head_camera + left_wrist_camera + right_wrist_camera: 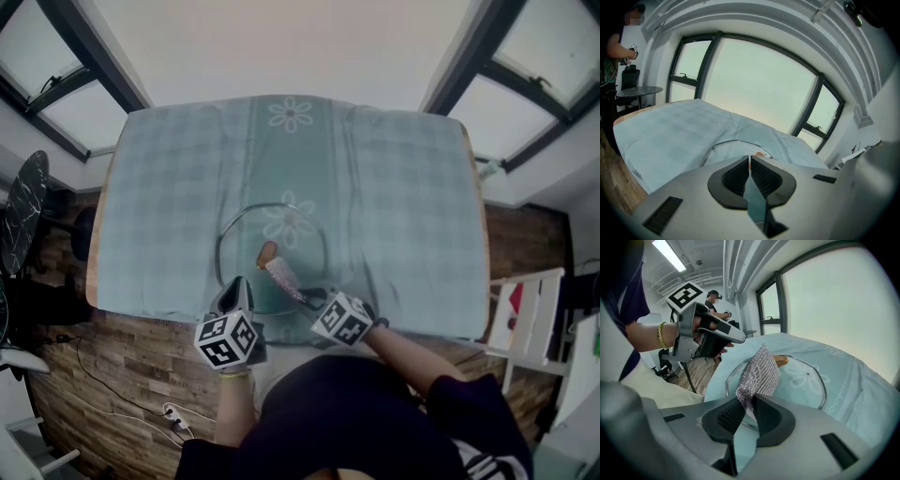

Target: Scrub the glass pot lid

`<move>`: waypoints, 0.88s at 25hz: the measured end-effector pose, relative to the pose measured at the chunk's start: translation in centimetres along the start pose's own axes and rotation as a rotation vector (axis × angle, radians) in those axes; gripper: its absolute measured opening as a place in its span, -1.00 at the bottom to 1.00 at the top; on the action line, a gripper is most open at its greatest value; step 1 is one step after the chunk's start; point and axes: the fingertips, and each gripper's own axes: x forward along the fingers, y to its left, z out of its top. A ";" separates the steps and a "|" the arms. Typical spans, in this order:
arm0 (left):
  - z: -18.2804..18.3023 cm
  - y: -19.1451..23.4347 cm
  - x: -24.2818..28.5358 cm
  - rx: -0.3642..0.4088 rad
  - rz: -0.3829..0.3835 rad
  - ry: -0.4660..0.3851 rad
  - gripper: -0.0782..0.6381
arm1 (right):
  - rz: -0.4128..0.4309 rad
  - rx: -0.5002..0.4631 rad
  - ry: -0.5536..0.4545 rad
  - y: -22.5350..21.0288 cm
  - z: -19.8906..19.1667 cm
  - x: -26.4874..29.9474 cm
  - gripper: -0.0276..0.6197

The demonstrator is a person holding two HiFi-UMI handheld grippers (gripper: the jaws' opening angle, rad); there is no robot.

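The glass pot lid (pixel 298 236) lies flat on the blue-green checked cloth (pixel 403 187), its wooden knob (pixel 267 252) in the middle. My right gripper (pixel 305 298) is shut on a silver mesh scrubbing pad (pixel 282 276) that reaches over the lid beside the knob. In the right gripper view the pad (pixel 759 373) stands up from the pads above the lid (pixel 801 380). My left gripper (pixel 238 284) is shut at the lid's near-left rim; nothing shows between its pads. The rim (pixel 723 145) arcs just beyond the left gripper (pixel 749 161).
The table's near edge runs just behind both grippers. A white chair (pixel 530 300) stands to the right, a black chair (pixel 23 211) to the left, and cables (pixel 141 403) lie on the wood floor. A person (pixel 714 303) stands far behind.
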 end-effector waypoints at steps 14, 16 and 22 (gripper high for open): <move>0.2 0.1 0.4 0.012 -0.016 0.008 -0.76 | 0.080 0.010 -0.002 2.0 0.1 0.4 -0.73; 0.3 0.1 0.7 0.018 -0.020 0.009 -0.76 | 0.088 0.010 -0.002 2.1 0.0 0.4 -0.73; 0.4 0.6 1.3 0.036 -0.018 0.022 -0.76 | 0.129 0.003 -0.015 3.2 0.3 0.2 -0.73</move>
